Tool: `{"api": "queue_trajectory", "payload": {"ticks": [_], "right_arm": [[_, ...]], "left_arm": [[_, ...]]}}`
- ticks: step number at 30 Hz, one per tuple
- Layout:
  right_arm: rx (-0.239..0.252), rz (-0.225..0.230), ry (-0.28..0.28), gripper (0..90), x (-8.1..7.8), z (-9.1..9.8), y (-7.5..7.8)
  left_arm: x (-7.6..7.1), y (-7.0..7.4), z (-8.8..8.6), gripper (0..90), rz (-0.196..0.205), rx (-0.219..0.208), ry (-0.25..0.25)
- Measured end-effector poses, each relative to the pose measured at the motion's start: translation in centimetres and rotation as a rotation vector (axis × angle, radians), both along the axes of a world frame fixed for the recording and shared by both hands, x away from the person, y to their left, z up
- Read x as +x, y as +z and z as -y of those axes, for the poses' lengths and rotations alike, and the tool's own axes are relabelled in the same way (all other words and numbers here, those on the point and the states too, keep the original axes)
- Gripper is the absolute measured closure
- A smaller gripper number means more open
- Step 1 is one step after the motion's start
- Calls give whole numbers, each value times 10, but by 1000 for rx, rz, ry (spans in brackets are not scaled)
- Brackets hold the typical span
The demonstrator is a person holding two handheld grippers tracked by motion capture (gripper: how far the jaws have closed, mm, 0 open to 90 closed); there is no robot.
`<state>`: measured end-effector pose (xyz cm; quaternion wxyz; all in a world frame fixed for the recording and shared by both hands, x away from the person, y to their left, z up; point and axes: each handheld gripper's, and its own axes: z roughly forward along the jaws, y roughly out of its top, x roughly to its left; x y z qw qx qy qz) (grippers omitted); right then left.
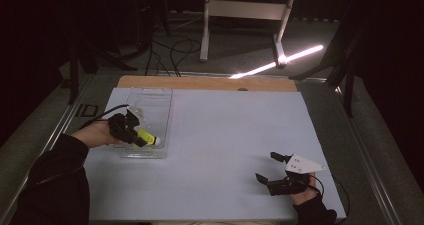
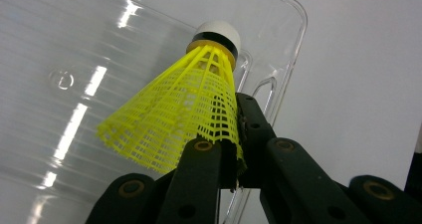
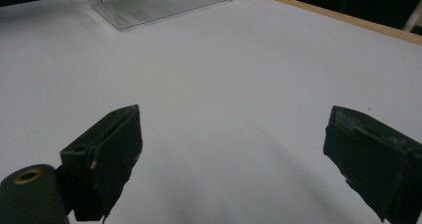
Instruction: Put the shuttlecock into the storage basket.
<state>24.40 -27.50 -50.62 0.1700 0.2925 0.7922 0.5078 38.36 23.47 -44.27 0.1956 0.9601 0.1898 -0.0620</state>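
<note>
Yellow shuttlecock pinched by its mesh skirt in the left gripper; thin grip, it could slip over the clear tray.

In the left gripper view, we see the left gripper cut off by the bottom edge, its jaws covering the lower rim of the yellow shuttlecock, and the clear tray running out past the top and left edges. In the high view the shuttlecock is too small for us to read its mesh. In the right gripper view, the right gripper has its 2 jaws clipped at the bottom edge, and the tray is cut by the top edge.
</note>
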Motion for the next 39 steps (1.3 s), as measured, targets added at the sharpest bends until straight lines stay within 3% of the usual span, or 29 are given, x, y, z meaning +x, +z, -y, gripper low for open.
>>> {"api": "queue_trajectory", "payload": {"ticks": [11,12,17,21,26,29,30,33,35,37,39], "right_arm": [[0,6,-9,85,-1,1,1],[0,6,-12,85,-1,2,1],[3,7,-15,85,-1,2,2],[0,9,-16,85,-1,2,2],[-1,8,-15,85,-1,1,2],[-5,11,-14,85,-1,1,2],[-4,11,-14,85,-1,1,2],[-2,11,-15,85,-1,2,2],[-1,11,-16,85,-1,2,2],[-2,12,-14,85,-1,2,2],[0,12,-13,85,-2,2,3]], "left_arm": [[4,-6,6,869,-21,17,3],[4,-6,6,841,-43,20,28],[6,-3,5,673,-34,3,61],[7,4,2,594,-13,-25,98],[7,12,-2,414,18,-59,152],[6,15,-1,354,29,-58,179],[6,15,0,291,34,-55,186],[6,17,2,223,46,-59,197],[6,19,3,144,24,-73,199],[5,20,5,127,43,-75,197],[4,21,7,70,34,-84,184]]}}
